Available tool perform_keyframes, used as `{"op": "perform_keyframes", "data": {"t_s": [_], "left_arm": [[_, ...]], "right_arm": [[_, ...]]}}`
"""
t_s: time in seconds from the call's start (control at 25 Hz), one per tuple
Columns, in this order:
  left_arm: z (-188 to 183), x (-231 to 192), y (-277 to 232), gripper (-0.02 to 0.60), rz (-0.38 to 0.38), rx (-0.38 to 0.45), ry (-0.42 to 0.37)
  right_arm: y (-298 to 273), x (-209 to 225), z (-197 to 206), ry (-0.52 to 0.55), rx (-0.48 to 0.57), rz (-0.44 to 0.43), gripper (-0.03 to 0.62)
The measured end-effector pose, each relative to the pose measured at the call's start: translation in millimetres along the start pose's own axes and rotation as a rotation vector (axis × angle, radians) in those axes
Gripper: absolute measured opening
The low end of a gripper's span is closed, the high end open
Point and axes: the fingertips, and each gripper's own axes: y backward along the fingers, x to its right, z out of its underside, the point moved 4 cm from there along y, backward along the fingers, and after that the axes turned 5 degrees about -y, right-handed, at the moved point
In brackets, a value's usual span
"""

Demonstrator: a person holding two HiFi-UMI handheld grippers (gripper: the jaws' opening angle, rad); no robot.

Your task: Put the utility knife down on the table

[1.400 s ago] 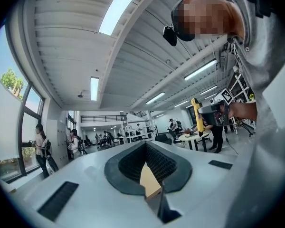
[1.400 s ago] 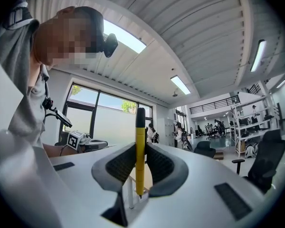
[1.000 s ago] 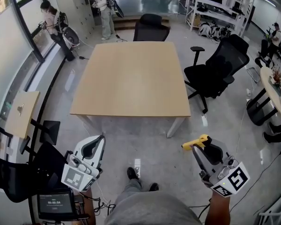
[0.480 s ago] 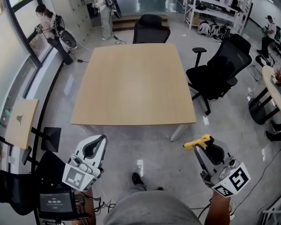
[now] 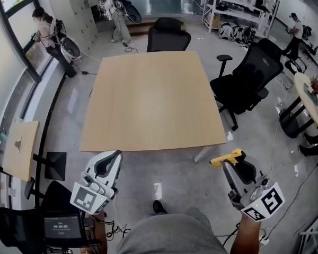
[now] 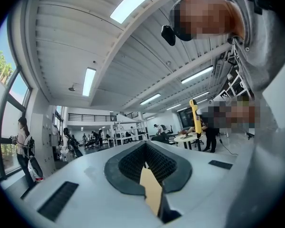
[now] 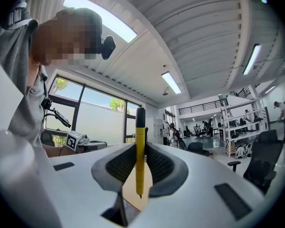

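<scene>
Right tool point(image 5: 233, 163) pinches the knife point(image 5: 226, 158), long axis left-right; counter point(image 5: 148, 99) lies farther, leftward. Left tool point(image 5: 110, 162) is closed, empty.

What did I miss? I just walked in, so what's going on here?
A person stands short of a wooden table with a gripper in each hand. The right gripper is clamped on a yellow utility knife, held over the floor. The left gripper is shut and empty. The knife is not yet on the table.
</scene>
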Motion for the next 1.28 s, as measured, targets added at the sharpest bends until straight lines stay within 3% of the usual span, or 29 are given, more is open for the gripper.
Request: {"op": "perform_keyframes", "data": {"t_s": [0.48, 0.88, 1.28], "left_arm": [[28, -30, -12, 0.005, 0.022, -0.011, 0.043], [38, -50, -53, 0.005, -0.010, -0.040, 0.043], [45, -63, -126, 0.005, -0.016, -0.045, 0.042]], "right_arm": [[-43, 8, 2, 0.003, -0.027, 0.006, 0.072], [-81, 56, 2, -0.023, -0.031, -0.045, 0.072], [-111, 129, 0, -0.045, -0.027, -0.076, 0.072]]}}
